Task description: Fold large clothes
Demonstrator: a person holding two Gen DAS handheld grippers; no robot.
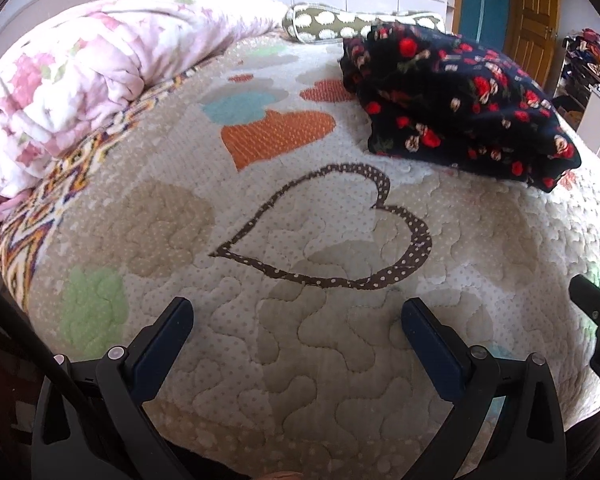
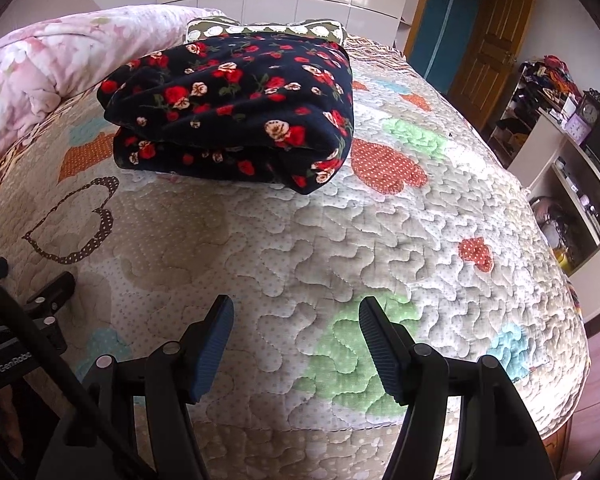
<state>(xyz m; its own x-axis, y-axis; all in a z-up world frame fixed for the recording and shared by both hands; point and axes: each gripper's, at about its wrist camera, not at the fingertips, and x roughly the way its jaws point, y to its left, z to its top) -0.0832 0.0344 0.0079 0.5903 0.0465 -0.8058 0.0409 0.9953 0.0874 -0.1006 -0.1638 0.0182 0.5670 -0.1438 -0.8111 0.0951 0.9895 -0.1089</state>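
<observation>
A dark navy garment with red and cream roses (image 1: pixel 460 108) (image 2: pixel 236 108) lies folded in a thick stack on the quilted bedspread (image 1: pixel 300 360) (image 2: pixel 320 240), toward the far side of the bed. My left gripper (image 1: pixel 296 308) hangs open over bare quilt, well short of the garment, with nothing between its blue pads. My right gripper (image 2: pixel 296 308) is also open and empty above the quilt, the garment lying ahead and to its left. The left gripper's black body (image 2: pixel 48 300) shows at the left edge of the right wrist view.
A rolled pink floral comforter (image 1: pixel 80 72) (image 2: pixel 40 68) lies along the bed's left side. A green pillow with white dots (image 1: pixel 340 22) (image 2: pixel 260 28) sits behind the garment. To the right stand cluttered shelves (image 2: pixel 560 120), a white cabinet (image 2: pixel 580 200) and a wooden door (image 2: pixel 488 48).
</observation>
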